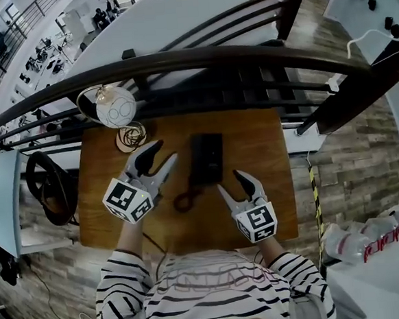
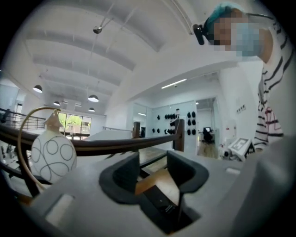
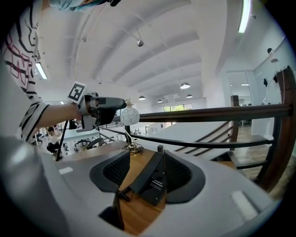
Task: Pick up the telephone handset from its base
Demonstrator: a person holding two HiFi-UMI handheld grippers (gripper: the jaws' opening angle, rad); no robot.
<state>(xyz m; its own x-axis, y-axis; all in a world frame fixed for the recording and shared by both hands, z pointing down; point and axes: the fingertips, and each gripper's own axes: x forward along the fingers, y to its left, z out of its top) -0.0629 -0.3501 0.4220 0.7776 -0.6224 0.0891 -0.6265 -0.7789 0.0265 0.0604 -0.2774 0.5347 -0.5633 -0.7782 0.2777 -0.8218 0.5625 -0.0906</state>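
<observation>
A black telephone (image 1: 207, 157) sits mid-table, its handset (image 3: 140, 177) lying on the base (image 3: 157, 184), with the coiled cord (image 1: 185, 200) trailing toward me. My left gripper (image 1: 164, 153) hovers just left of the phone, jaws open and empty. In the left gripper view the phone (image 2: 162, 203) lies low between the jaws of the left gripper (image 2: 152, 173), apart from them. My right gripper (image 1: 230, 180) is open near the phone's front right corner. In the right gripper view the handset lies ahead between the spread jaws of the right gripper (image 3: 145, 173), untouched.
A lamp with a white patterned globe (image 1: 116, 107) stands at the table's far left corner. A dark wooden railing (image 1: 233, 56) runs along the far edge of the wooden table (image 1: 272, 205). A black bag (image 1: 47, 188) hangs off the left side.
</observation>
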